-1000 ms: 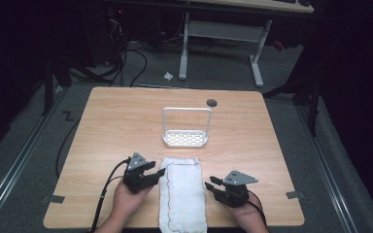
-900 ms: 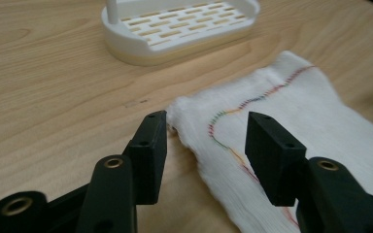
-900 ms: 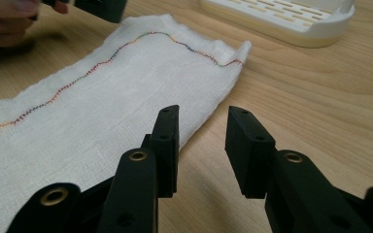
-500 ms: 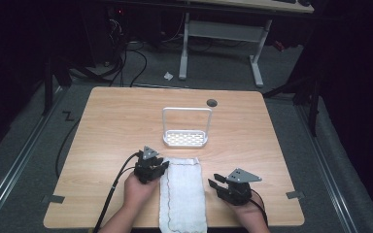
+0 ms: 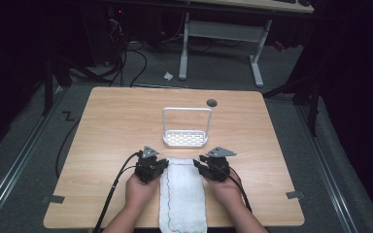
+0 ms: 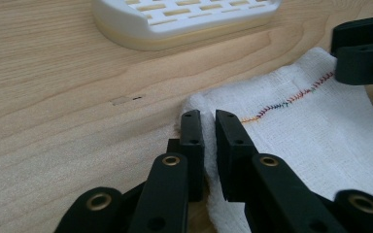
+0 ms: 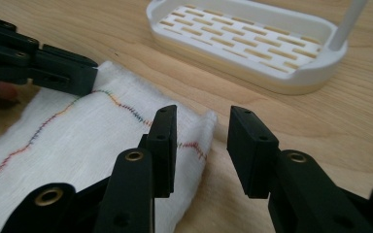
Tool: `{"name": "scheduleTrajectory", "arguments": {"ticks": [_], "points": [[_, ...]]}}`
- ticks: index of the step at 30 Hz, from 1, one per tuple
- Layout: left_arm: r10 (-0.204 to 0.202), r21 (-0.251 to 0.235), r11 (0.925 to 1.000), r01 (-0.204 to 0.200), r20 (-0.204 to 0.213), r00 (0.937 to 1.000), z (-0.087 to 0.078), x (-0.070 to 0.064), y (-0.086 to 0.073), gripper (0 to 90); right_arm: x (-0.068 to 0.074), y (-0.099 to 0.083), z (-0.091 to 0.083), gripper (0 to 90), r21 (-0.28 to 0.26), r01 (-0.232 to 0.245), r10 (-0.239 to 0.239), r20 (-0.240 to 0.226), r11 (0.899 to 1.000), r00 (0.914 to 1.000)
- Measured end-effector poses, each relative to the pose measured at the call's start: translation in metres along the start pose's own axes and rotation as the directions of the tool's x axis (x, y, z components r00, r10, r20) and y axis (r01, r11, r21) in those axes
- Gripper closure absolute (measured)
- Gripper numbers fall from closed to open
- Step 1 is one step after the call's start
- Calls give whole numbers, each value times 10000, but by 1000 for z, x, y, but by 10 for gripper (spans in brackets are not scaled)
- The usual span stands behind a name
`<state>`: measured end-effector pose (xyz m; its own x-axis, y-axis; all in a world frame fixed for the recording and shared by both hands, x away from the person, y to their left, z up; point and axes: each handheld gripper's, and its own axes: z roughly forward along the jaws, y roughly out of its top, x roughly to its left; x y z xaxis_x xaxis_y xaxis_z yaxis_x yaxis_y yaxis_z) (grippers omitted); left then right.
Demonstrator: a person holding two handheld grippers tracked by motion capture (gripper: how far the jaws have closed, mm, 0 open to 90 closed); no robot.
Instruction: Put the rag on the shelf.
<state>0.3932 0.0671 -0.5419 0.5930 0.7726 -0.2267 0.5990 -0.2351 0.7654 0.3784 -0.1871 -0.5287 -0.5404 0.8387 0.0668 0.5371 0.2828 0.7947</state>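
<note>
Left hand-held gripper [image 5: 161, 165]: I am holding it at the lower middle of the high view, on the upper left corner of the white towel [image 5: 182, 194]; in the left gripper view its jaws are standing almost together with a narrow slit between them, pinching the towel's edge.
Right hand-held gripper [image 5: 199, 162]: I am holding it at the towel's upper right corner; in the right gripper view [image 7: 201, 128] its jaws are standing clearly apart, one over the cloth and one over bare wood, the corner fold lying between them and not clamped.
Towel: it is lying flat on the table [image 5: 107, 126], running from the lower edge of the high view up toward the centre, its coloured stitched hem [image 6: 286, 99] showing along the top edge.
White rack [image 5: 186, 138]: it is standing just above the towel's top edge in the high view, apart from it, its slotted tray [image 7: 252, 41] showing at the top of both gripper views.
Change from a second ago: I am now holding both grippers higher in the high view, at the towel's top corners, where before they were sitting lower along its sides.
Change from half a second ago: the right gripper is moving up and inward; the left one is shifting only slightly.
</note>
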Motion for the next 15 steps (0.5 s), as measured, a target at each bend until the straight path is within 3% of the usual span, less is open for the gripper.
{"name": "scheduleTrajectory", "arguments": {"ticks": [5,10,12,15], "points": [[70,1,10000,-70,-57,10000,0,-1,0,823,4,-3,13,660,485,-116,110,113,9988,9999],[188,-18,9998,-188,-171,9997,0,-3,0,827,6,-4,12,830,406,-95,94,20,9991,10000],[236,-83,9997,-238,-215,9995,-1,-3,-1,840,7,-4,12,855,364,-72,75,-68,9993,9999],[93,-564,9984,-96,-52,9999,-6,-1,-3,843,9,-5,9,857,69,58,-58,-63,10000,10000]]}}
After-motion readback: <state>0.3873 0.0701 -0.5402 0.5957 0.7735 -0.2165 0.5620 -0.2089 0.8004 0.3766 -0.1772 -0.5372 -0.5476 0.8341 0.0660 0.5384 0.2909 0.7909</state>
